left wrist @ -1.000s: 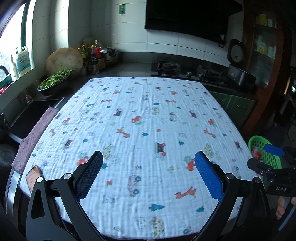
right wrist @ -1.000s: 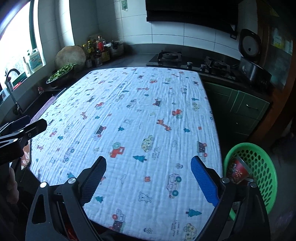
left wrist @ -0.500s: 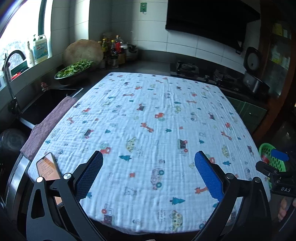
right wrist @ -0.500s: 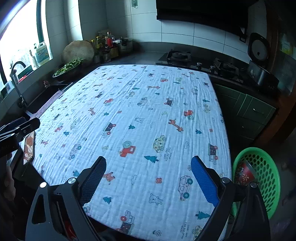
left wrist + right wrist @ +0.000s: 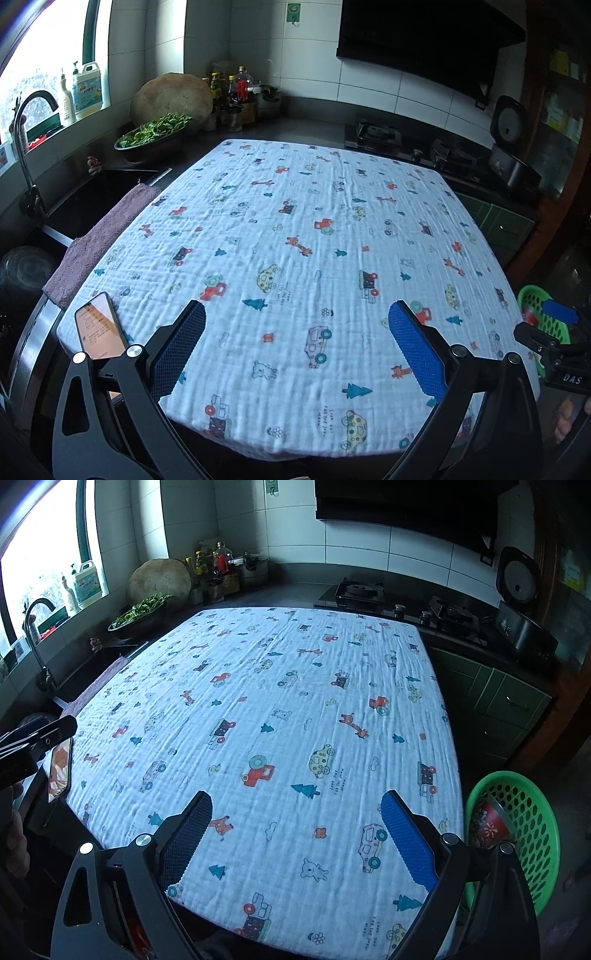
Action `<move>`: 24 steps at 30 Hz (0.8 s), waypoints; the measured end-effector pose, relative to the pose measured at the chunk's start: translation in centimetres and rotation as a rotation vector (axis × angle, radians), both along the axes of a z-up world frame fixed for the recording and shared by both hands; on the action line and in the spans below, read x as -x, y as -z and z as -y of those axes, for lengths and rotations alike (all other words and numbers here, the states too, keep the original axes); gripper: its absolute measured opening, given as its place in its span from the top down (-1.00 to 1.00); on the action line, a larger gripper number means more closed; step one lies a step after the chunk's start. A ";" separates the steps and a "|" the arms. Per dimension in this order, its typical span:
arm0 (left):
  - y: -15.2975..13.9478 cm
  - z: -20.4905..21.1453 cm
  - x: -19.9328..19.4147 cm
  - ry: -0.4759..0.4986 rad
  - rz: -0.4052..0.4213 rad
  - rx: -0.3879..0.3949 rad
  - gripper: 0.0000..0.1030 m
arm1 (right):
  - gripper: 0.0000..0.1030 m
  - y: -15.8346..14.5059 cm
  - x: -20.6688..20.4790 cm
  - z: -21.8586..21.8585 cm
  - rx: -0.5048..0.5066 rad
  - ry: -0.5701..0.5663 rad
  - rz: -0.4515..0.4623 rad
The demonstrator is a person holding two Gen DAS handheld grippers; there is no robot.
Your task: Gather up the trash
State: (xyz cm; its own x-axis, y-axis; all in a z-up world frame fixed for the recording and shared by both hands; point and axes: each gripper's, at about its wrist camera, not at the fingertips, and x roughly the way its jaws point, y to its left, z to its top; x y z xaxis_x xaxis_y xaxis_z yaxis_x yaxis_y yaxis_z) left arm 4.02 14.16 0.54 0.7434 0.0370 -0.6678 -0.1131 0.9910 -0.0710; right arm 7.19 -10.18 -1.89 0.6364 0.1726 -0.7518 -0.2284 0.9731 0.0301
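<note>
Both tongs, left and right, hang spread wide, holding nothing, above the cloth-covered table; the green basket (containing a red cup) sits beside the table, likely for trash.

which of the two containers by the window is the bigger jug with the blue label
The white jug standing farther right on the window sill, broad and square with a handle. The bottle just to its left is slimmer, with a narrow neck.

A home kitchen: white tiled walls, a dark counter with a black gas hob, a sink with a curved black tap, a bowl of green vegetables, and green cabinet fronts.
</note>
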 end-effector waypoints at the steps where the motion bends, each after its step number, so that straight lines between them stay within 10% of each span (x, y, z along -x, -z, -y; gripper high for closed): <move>1: 0.0 0.1 0.0 0.002 0.000 0.000 -0.90 | -0.74 0.0 0.1 0.0 0.000 0.001 -0.001; 24: 0.2 2.8 -0.3 0.039 -0.001 -0.003 -0.90 | -0.74 0.3 0.7 1.9 -0.003 0.026 -0.009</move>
State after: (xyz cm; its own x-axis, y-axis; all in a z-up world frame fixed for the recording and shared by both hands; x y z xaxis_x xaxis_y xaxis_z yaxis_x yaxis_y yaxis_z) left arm 4.31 11.40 0.30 0.7440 0.0100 -0.6681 -0.0741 0.9950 -0.0676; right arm 6.52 -12.12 -2.15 0.6337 0.1584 -0.7572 -0.2030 0.9786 0.0348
